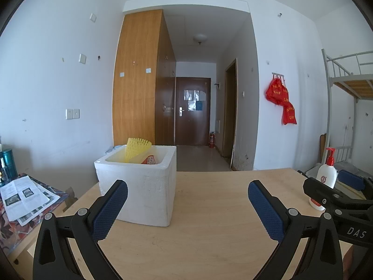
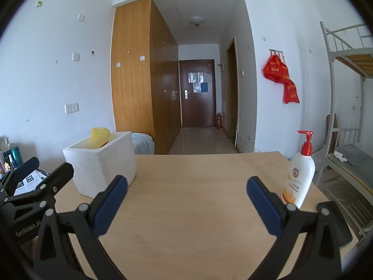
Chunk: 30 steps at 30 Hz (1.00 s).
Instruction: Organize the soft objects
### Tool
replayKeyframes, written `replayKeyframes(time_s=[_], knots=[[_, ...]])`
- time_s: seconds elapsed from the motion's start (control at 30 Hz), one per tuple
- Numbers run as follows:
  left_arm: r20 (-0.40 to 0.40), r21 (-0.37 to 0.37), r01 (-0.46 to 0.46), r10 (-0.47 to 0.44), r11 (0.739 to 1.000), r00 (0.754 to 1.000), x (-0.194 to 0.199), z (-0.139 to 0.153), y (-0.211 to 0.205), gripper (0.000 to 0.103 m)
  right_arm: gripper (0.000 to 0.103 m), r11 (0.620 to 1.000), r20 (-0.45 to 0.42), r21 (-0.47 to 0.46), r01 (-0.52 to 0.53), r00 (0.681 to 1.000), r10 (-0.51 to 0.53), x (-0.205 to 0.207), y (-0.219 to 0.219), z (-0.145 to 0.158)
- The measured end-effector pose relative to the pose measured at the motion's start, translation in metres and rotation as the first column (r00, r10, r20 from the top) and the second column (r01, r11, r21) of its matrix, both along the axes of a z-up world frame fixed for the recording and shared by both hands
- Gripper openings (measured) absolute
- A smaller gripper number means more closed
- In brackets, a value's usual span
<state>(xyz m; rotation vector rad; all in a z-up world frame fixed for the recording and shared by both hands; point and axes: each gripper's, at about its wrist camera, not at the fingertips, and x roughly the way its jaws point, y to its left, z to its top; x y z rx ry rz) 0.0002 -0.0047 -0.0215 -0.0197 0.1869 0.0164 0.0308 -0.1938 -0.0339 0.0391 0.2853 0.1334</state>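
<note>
A white foam box (image 1: 139, 186) stands on the left of the wooden table (image 1: 209, 210). A yellow foam net (image 1: 136, 148) sticks up out of it beside an orange-and-white packet (image 1: 149, 159). My left gripper (image 1: 187, 206) is open and empty just in front of the box, its left finger overlapping the box wall. The right wrist view shows the box (image 2: 100, 168) at the left with the yellow net (image 2: 100, 135) on top. My right gripper (image 2: 186, 203) is open and empty over the bare table (image 2: 198, 186). Each gripper appears at the edge of the other's view.
A white pump bottle with a red top (image 2: 299, 175) stands at the table's right edge. Papers (image 1: 25, 196) and dark bottles (image 1: 8, 163) lie on a lower surface to the left. A metal bunk bed (image 2: 345, 116) stands at the right; a wardrobe and hallway lie behind.
</note>
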Motion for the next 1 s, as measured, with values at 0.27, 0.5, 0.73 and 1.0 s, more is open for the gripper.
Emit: replayKeyframes(time_s=[0.27, 0.5, 0.73, 1.0], knots=[[0.001, 0.002, -0.001, 0.001, 1.0, 1.0, 0.0003, 0.0002, -0.0004, 0.103, 0.103, 1.0, 0.0, -0.003, 0.001, 1.0, -0.001, -0.0008, -0.0021, 0.0], [0.004, 0.002, -0.004, 0.004, 1.0, 1.0, 0.0008, 0.0003, -0.0015, 0.103, 0.103, 1.0, 0.004, -0.005, 0.002, 1.0, -0.002, 0.0002, -0.0015, 0.0008], [0.006, 0.001, -0.002, 0.002, 1.0, 1.0, 0.0018, 0.0006, -0.0004, 0.103, 0.103, 1.0, 0.004, -0.003, 0.001, 1.0, -0.001, 0.0004, -0.0025, 0.0015], [0.007, 0.002, 0.002, -0.002, 1.0, 1.0, 0.0018, 0.0009, 0.0001, 0.103, 0.103, 1.0, 0.003, -0.008, 0.004, 1.0, -0.004, 0.0002, -0.0017, 0.0025]])
